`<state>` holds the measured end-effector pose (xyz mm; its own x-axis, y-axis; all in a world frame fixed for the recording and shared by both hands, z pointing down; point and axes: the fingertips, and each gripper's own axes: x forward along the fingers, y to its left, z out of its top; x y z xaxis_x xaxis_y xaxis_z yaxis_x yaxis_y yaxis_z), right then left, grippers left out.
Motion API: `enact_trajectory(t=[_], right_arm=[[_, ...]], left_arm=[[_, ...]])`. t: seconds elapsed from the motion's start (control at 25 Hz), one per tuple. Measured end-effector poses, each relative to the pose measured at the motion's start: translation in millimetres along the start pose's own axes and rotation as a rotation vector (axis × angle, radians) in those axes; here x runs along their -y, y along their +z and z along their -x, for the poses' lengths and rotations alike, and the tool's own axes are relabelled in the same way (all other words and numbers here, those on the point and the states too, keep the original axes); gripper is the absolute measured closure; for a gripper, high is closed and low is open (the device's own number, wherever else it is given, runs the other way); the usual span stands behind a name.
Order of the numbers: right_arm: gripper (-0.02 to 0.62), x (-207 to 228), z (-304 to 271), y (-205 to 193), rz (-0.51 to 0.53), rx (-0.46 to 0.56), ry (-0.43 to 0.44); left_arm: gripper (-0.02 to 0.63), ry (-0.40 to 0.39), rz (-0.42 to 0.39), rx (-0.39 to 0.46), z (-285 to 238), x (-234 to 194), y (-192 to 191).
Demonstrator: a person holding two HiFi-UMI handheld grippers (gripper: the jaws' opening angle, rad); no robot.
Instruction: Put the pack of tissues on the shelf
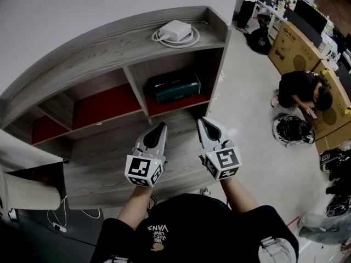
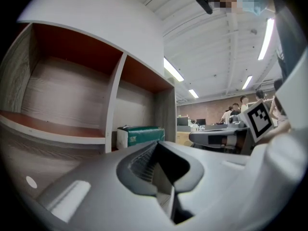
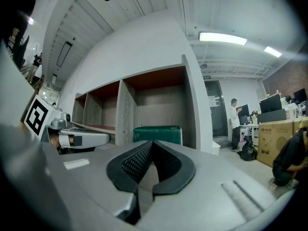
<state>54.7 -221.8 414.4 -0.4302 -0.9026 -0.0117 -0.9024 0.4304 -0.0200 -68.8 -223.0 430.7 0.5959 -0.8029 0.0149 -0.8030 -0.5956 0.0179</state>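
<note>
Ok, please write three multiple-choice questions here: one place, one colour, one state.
1. Where in the grey wood-grain shelf is the green rectangular pack of tissues? A top board; B rightmost compartment; C leftmost compartment.
2. What colour is the square charger with coiled cable? A black; B white; C red.
3. How are the left claw and right claw? A shut, empty; B wide open; C gripping boxes.
B: it sits under the top board's right end. B: plainly white. A: jaws meet, nothing between.

Strip lights (image 3: 222, 38) overhead are flooding the room evenly and brightly, while the shelf (image 1: 109, 43) recesses are sitting in shadow (both gripper views are bending and darkening at their edges).
</note>
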Motion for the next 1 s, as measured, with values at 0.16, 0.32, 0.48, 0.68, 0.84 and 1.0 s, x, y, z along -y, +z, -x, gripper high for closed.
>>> enact_trajectory(t=[0.16, 0.32, 0.48, 0.68, 0.84, 1.0], right_arm=[[0.592, -8, 12, -1, -0.003, -0.002, -0.019], [0.592, -12, 23, -2, -0.002, 0.0, -0.045], [0.592, -18, 34, 0, -0.004, 0.003, -0.068], [0.592, -27, 46, -3, -0.002, 0.002, -0.085], [0.592, -35, 55, -5, -0.001, -0.005, -0.091], [0.592, -42, 64, -8, -0.002, -0.011, -0.096]], left_arm=[[0.555, -0.029, 0.003, 0.001, 12, 6, -1], [0.555, -0.049, 0.002, 0.001, 25, 8, -3], [0.555, -0.06, 0.021, 0.007, 38, 10, -2], [0.555, -0.079, 0.031, 0.007, 52, 12, -6], [0.555, -0.092, 0.051, 0.014, 61, 14, -8], [0.555, -0.12, 0.0, 0.016, 68, 19, -7]])
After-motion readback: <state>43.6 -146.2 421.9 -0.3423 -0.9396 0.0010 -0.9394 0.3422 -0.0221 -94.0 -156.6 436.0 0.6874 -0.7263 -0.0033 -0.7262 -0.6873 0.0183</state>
